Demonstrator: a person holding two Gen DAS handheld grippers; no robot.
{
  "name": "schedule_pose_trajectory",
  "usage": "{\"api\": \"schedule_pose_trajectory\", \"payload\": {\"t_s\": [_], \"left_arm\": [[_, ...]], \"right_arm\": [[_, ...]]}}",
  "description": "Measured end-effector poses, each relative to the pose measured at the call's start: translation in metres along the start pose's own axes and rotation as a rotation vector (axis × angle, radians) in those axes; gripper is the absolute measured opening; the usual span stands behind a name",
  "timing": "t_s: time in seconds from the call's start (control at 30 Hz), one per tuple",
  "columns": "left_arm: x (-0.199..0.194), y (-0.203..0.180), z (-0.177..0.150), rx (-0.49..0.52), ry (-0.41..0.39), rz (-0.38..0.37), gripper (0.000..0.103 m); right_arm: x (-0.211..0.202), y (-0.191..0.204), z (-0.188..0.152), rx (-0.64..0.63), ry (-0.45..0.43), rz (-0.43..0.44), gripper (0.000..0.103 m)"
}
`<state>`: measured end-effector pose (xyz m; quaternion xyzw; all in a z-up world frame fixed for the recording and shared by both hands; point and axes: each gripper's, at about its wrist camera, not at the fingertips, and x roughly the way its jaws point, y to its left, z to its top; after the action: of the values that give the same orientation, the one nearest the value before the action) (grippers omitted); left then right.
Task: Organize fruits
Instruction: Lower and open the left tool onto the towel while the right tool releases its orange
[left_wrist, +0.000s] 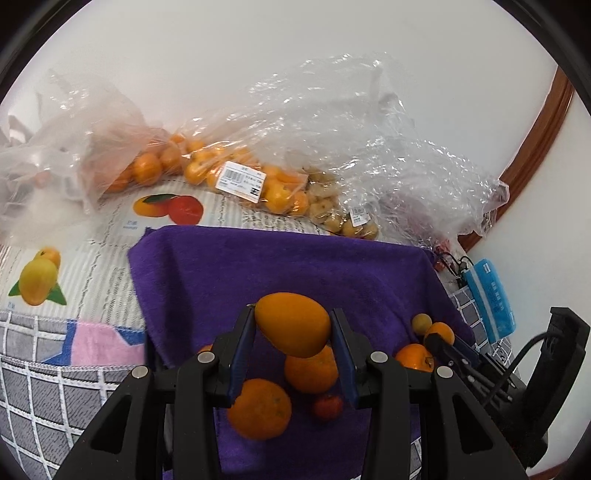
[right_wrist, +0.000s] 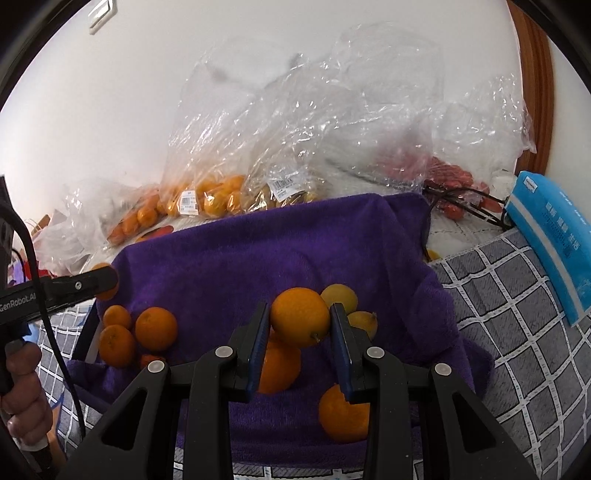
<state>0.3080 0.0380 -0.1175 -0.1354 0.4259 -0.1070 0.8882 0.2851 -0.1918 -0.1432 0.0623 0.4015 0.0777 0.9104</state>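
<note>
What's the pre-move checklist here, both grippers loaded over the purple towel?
1. Left gripper shut on the mango, pads on both sides: ok.
2. Right gripper shut on the orange, pads on both sides: ok.
3. Both fruits lifted off the purple towel: cannot tell how far.
4. Free towel space for a set-down: ok, the far half is bare.
5. Loose fruits under the grippers, such as the small red fruit, could get bumped on a straight drop: not ok.
6. Grippers apart from each other: ok, the left gripper's finger sits at the far left of the right wrist view.
</note>
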Motion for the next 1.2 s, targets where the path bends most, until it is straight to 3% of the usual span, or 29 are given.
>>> {"api": "schedule_pose_trajectory", "payload": {"t_s": [0.47, 0.93, 1.2], "left_arm": [[0.025, -0.006, 0.000, 0.015, 0.044, 0.025, 0.039], [0.037, 0.002, -0.004, -0.023, 0.086, 0.022, 0.039], [0.038, -0.002, -0.006, 0.012, 0.088, 0.045, 0.041]], "right_arm": [[-0.004, 0.016, -0.004, -0.095, -0.035, -0.041, 0.033], [-0.001, 0.008, -0.003, -0.042, -0.027, -0.023, 0.033], [-0.001, 0.009, -0.003, -0.045, -0.029, -0.024, 0.033]]}}
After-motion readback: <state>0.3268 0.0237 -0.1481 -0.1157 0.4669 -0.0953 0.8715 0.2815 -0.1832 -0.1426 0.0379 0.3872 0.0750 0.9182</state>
